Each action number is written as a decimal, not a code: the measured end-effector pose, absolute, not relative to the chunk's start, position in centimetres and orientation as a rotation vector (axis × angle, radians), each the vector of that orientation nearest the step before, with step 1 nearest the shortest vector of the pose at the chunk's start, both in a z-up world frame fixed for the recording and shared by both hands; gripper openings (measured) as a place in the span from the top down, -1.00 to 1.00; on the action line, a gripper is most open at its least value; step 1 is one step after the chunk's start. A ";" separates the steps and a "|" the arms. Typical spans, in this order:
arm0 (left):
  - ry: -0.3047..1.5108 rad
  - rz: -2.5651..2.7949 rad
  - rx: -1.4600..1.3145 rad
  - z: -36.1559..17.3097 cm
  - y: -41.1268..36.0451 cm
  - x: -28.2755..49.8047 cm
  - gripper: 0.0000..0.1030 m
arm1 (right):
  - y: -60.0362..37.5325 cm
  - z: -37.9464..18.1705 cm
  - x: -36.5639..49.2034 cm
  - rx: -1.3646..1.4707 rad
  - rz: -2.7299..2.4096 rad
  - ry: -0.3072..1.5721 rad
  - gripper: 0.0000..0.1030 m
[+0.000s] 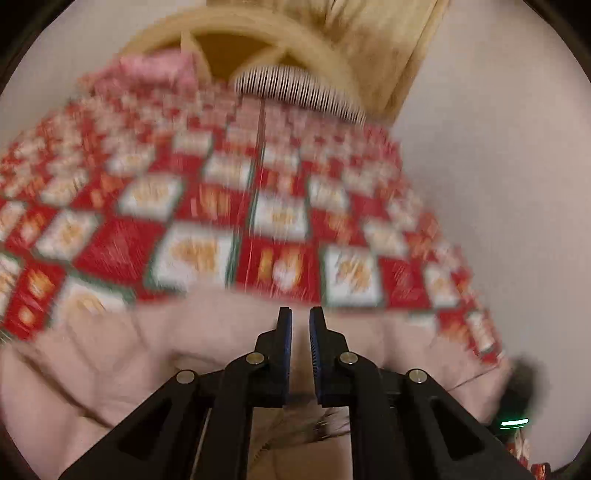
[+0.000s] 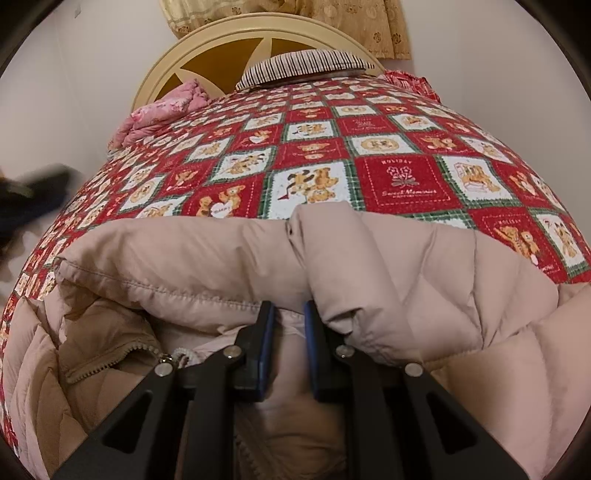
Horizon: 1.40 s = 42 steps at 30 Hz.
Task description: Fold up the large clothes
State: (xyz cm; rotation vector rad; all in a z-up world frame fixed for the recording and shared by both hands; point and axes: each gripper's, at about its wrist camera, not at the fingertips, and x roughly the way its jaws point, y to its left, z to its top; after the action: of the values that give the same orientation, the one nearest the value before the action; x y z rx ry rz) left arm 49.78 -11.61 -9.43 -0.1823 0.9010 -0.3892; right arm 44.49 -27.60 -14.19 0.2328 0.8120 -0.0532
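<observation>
The puffy beige jacket (image 2: 221, 258) lies right under both claws, spread over the near end of the bed, its zipper (image 2: 110, 363) undone so the tan lining shows. The right claw (image 2: 289, 310) has its fingers sunk into the jacket's stitched edge; a narrow gap remains between them with pale fabric in it, so it looks to be pinching that fold. A thick roll of the jacket bulges over its right finger. The left claw (image 1: 300, 315) hangs over the jacket with its fingers pressed nearly together; I cannot tell whether any fabric is caught between them, as that view is smeared with blur.

Beyond the jacket stretches the bed's quilt (image 2: 369, 147), red and white squares with teddy bears. At the far end a striped pillow (image 2: 306, 64) rests against the round cream headboard (image 2: 221, 40), and a crumpled pink blanket (image 2: 162, 109) sits beside it at the left. A gold curtain (image 2: 332, 22) hangs on the pale wall (image 2: 92, 74) behind.
</observation>
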 end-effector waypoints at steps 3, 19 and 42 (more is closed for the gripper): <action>0.904 -0.431 -0.236 -14.2 -10.4 49.6 0.83 | -27.7 -14.1 44.4 0.247 -0.040 0.801 0.67; 0.929 -0.402 -0.291 -15.4 -9.9 49.7 0.94 | -29.6 -14.5 44.0 0.355 -0.102 0.793 0.68; 0.926 -0.429 -0.336 -15.3 -9.0 49.3 0.94 | -33.3 -10.4 47.1 0.513 -0.072 0.783 0.50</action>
State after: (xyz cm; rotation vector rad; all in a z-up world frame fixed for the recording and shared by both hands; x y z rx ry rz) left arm 49.34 -8.99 -15.33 -0.3358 0.9261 -0.4288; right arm 47.08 -33.27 -10.45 0.5127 0.7826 -0.0720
